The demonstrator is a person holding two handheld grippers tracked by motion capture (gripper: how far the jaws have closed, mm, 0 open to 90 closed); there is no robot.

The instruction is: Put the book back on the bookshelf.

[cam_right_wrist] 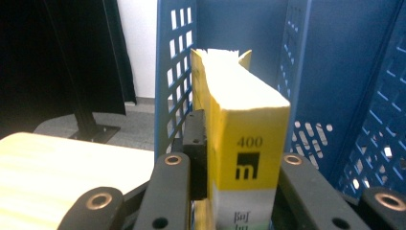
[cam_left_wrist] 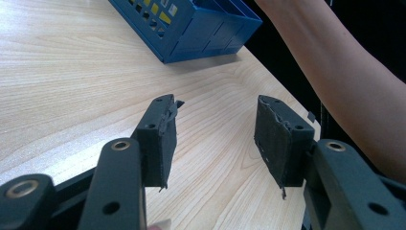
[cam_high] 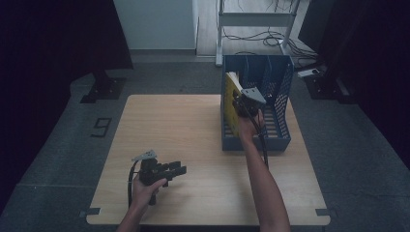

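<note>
Two claws work over a pale wood-grain worktop (cam_high: 193,140). From the high view, the right claw (cam_high: 241,104) holds a yellow book (cam_high: 231,104) upright inside the left compartment of a blue perforated plastic file rack (cam_high: 280,92); the left claw (cam_high: 176,170) rests released near the front edge. In the left gripper view, its worn, frayed rubber pads (cam_left_wrist: 167,139) stand apart with bare wood between, the rack's corner cut off above. In the right gripper view, the jaws are clenched on the book's spine (cam_right_wrist: 246,158), marked "400"; the lower print is hard to read.
</note>
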